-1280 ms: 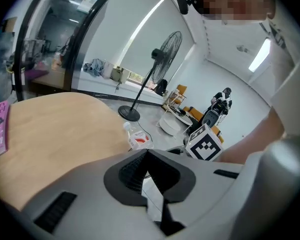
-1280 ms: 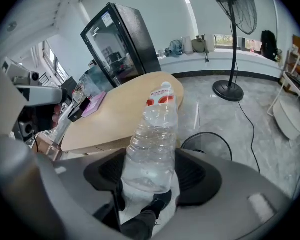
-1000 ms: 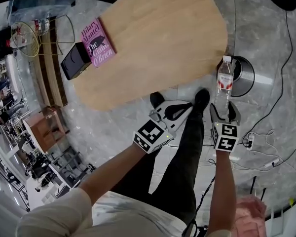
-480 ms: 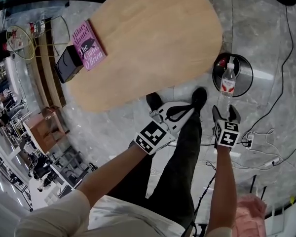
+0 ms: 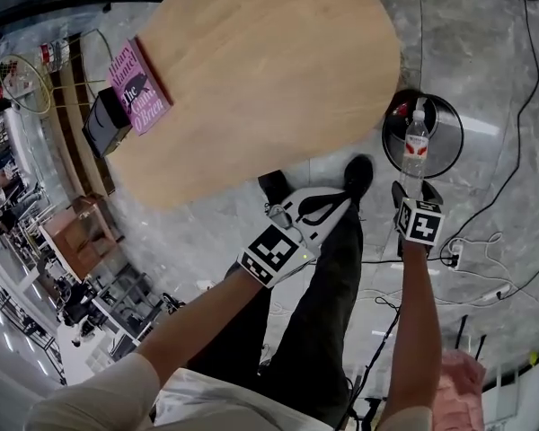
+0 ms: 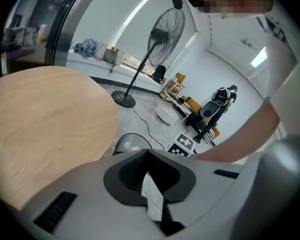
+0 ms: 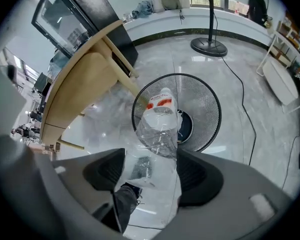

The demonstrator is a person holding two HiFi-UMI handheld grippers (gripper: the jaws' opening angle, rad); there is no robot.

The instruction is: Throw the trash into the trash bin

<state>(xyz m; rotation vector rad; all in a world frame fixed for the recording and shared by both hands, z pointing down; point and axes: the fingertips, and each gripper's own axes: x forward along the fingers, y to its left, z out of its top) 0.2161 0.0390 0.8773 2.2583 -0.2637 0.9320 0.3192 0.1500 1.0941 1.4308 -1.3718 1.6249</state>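
One clear crumpled bottle (image 7: pixel 159 121), red label, white cap, pointing cap-first at the one black mesh bin (image 7: pixel 205 109) right under it; right gripper (image 7: pixel 150 159) pinching its bottom end, jaws just easing wider; left gripper (image 6: pixel 146 153) pressed together, empty; one pink book (image 5: pixel 136 86) on the surface (image 5: pixel 269 70).

Bottle (image 5: pixel 415 146) now over bin (image 5: pixel 446 147)

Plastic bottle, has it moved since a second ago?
Yes. In the head view the plastic bottle has shifted from the left rim of the wire trash bin to over its opening.
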